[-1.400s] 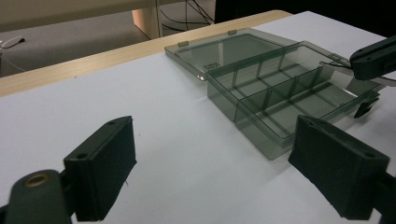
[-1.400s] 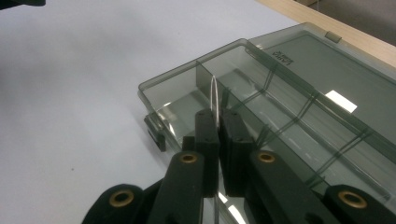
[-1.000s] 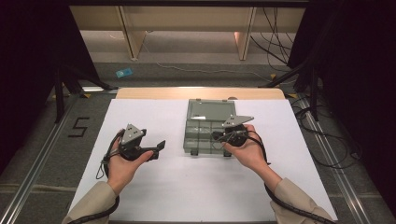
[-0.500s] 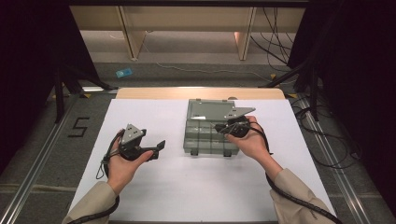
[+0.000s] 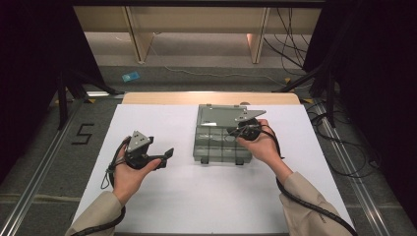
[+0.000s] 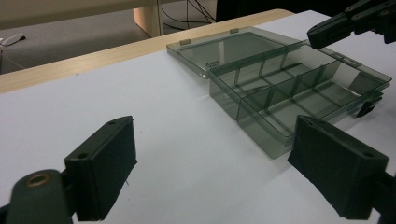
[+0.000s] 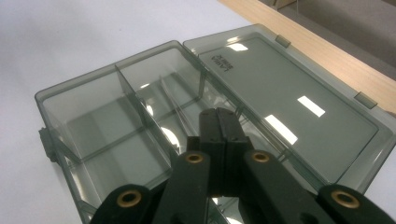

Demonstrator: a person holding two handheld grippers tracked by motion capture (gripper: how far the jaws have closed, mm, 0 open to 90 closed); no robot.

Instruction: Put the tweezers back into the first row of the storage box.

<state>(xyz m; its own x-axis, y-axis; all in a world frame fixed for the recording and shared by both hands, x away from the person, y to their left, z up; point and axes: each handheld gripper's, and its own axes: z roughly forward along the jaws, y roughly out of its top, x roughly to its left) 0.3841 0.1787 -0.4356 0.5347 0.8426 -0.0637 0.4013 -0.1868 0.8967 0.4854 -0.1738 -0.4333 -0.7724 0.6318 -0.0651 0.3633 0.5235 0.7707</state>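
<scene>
Organizer box [image 5: 222, 140], frame centre: light, stiff, slick clear plastic w/ thin walls—grip lid edge; your right gripper [image 7: 219, 128] closed empty, left gripper [image 6: 224, 163] wide.

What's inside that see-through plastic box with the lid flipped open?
The box shows empty compartments split by dividers. The right gripper, jaws shut, covers part of the near compartments.

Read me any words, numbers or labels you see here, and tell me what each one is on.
"5": a dark numeral marked on the grey floor left of the table.
Embossed lettering on the open lid of the clear compartment box: two short lines near the lid's corner, seen upside down in the right gripper view, too small and blurred to read.
No other text can be read.
</scene>
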